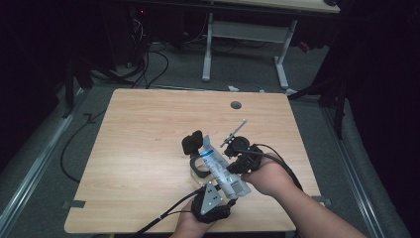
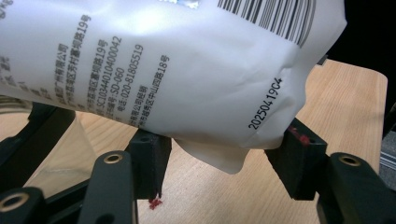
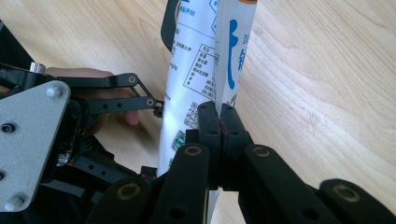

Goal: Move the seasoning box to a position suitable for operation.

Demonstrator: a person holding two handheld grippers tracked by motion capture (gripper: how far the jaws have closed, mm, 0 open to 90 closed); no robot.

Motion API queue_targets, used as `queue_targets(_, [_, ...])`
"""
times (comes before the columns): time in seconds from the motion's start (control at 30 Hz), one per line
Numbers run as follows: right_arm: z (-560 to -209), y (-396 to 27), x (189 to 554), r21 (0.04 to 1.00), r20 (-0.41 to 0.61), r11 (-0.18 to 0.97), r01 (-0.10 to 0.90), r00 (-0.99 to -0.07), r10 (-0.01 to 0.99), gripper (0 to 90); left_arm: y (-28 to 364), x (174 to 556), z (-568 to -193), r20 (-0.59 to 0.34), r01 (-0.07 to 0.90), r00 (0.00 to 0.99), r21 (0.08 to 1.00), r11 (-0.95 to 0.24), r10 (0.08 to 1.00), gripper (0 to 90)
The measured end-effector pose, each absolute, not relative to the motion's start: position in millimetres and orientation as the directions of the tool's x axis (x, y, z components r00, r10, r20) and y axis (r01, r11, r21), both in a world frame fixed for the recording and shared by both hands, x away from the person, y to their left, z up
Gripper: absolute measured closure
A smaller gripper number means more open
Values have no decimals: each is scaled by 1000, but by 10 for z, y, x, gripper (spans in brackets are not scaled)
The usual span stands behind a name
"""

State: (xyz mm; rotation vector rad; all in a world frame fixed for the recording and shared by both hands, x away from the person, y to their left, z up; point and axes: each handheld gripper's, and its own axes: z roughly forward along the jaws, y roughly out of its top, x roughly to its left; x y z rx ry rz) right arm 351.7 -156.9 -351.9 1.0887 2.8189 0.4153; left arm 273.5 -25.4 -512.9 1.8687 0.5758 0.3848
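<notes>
Clenched tight, the right gripper pinches an edge seam of a white printed pouch between its two black pads, which meet flat on the thin film. Just beside it, on the pouch's other side, the left gripper stands with its jaws apart under the pouch's lower end: the bulging white film with its barcode and date stamp sits between the two pads and rests against their tips, but whether they press on it I cannot tell. From above, the pouch lies slanted between the two grippers, over a clear cup. Beyond them a thin white-tipped stick pokes out over the bare wooden table.
</notes>
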Motion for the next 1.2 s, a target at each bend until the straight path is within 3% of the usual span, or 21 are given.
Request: queue_targets(1.2, [-3554, -1462, 3679, 239, -11, 733, 636, -754, 657, 900, -377, 2822, -5109, -46, 237, 836, 929, -285, 546, 434])
